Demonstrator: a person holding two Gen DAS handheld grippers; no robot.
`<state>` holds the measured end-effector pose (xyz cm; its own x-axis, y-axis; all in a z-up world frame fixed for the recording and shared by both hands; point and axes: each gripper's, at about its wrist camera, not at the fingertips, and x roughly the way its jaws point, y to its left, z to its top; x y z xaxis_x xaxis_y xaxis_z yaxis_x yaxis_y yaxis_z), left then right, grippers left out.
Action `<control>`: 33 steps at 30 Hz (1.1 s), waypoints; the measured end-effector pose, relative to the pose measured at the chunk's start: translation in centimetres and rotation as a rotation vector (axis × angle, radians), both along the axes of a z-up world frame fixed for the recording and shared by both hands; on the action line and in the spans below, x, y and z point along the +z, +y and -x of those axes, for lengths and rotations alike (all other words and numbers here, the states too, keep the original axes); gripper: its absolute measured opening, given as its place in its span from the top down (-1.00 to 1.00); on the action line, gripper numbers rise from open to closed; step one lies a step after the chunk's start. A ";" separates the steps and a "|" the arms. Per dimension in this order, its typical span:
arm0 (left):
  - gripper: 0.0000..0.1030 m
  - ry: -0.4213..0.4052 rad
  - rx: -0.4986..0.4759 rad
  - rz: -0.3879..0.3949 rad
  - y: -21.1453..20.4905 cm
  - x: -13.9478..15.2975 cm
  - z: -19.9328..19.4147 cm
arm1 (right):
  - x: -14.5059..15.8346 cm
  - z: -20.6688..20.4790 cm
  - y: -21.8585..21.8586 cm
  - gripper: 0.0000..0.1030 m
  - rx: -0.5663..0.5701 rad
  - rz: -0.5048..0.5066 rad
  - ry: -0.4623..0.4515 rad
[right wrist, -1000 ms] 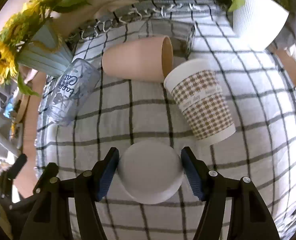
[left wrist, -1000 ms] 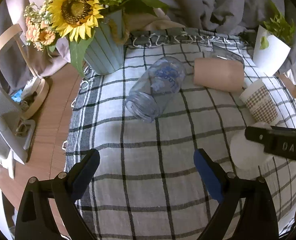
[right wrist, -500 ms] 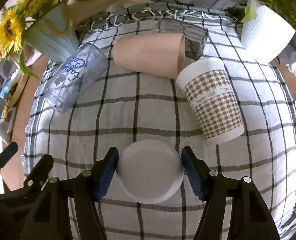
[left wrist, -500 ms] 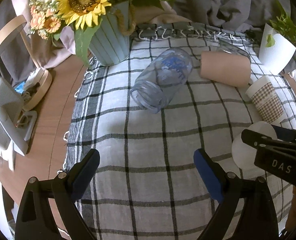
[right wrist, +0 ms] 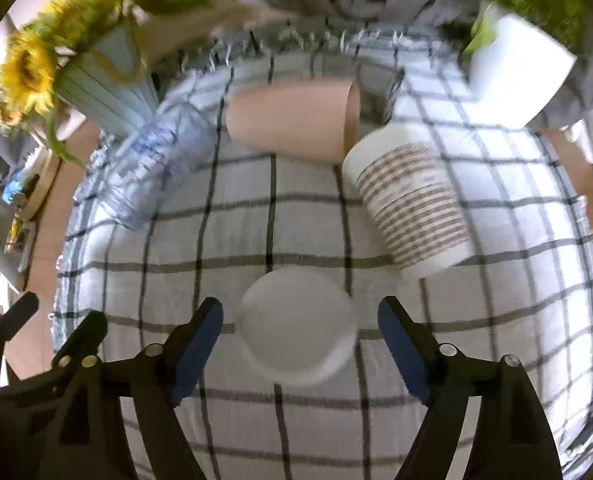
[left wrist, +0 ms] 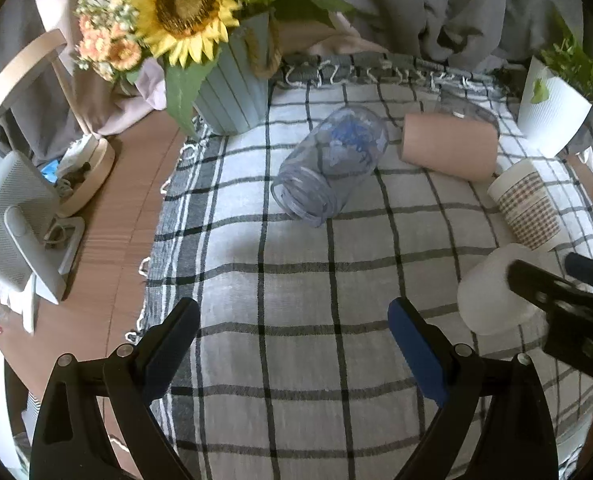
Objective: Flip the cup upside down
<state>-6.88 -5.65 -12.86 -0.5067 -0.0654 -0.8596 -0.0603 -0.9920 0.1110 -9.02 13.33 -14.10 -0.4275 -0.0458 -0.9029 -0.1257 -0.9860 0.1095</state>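
- White cup (right wrist: 296, 326) upside down on the checked cloth (right wrist: 308, 220), flat base up, long axis vertical
- Right gripper (right wrist: 300, 332) spread wide around it, not touching
- Left gripper (left wrist: 292, 334) wide open, holding nothing

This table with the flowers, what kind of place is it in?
Most likely a home, staged as a casual table. A checked cloth covers a wooden table, with a sunflower vase, a potted plant and several cups, such as the white cup.
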 end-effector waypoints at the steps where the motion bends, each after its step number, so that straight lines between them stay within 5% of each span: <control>1: -0.87 0.007 0.000 -0.005 0.1 0.4 -0.2 | 1.1 -0.8 -0.1 -0.63 0.005 -0.007 0.028; 19: -0.99 0.205 -0.053 -0.068 2.3 9.8 -6.8 | 12.2 -10.7 2.1 -0.78 -0.068 -0.042 0.279; 33: -0.99 0.279 -0.024 -0.063 2.0 11.5 -10.5 | 13.7 -13.9 1.8 -0.82 -0.054 -0.064 0.341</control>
